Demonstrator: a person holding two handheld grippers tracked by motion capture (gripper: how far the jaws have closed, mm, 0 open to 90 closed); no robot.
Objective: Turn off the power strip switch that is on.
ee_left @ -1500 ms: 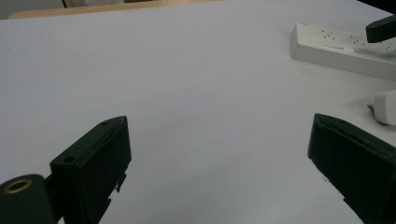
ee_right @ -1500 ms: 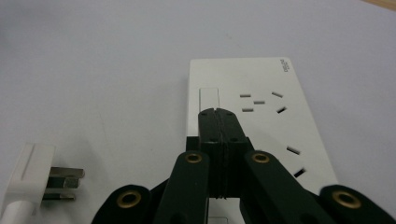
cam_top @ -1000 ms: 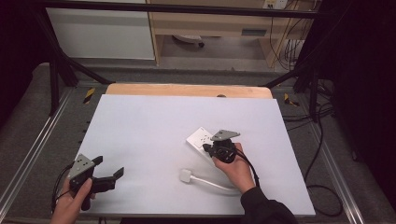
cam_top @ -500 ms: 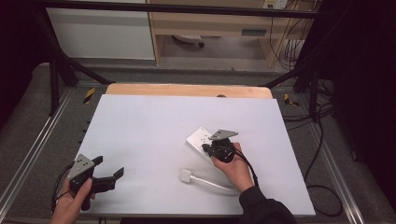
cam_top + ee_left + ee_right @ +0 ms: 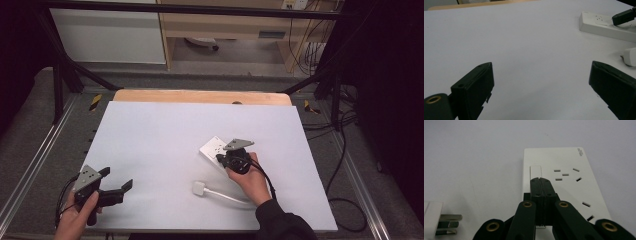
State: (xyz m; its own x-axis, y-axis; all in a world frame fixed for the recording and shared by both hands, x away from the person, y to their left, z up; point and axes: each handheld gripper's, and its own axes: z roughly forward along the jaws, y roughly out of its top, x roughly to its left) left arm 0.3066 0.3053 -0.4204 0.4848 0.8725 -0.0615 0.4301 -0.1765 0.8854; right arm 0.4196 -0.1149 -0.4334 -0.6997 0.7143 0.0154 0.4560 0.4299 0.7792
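A white power strip [image 5: 213,148] lies flat right of the table's middle, with a rocker switch [image 5: 535,171] and socket holes on its top. My right gripper [image 5: 540,180] is shut, and its joined tips rest at the switch with nothing between them. The right gripper [image 5: 223,160] comes at the strip from its near side. A white plug [image 5: 199,188] with metal prongs [image 5: 449,221] lies loose on the table just in front, its cable trailing right. My left gripper [image 5: 116,178] stands open near the front left corner, empty [image 5: 541,85], pointing toward the strip [image 5: 599,23].
The white table top [image 5: 165,135] has a wooden strip [image 5: 200,96] along its far edge. Metal frame rails [image 5: 30,170] run down both sides, and black cables [image 5: 340,150] hang at the right. Cabinets stand beyond the table.
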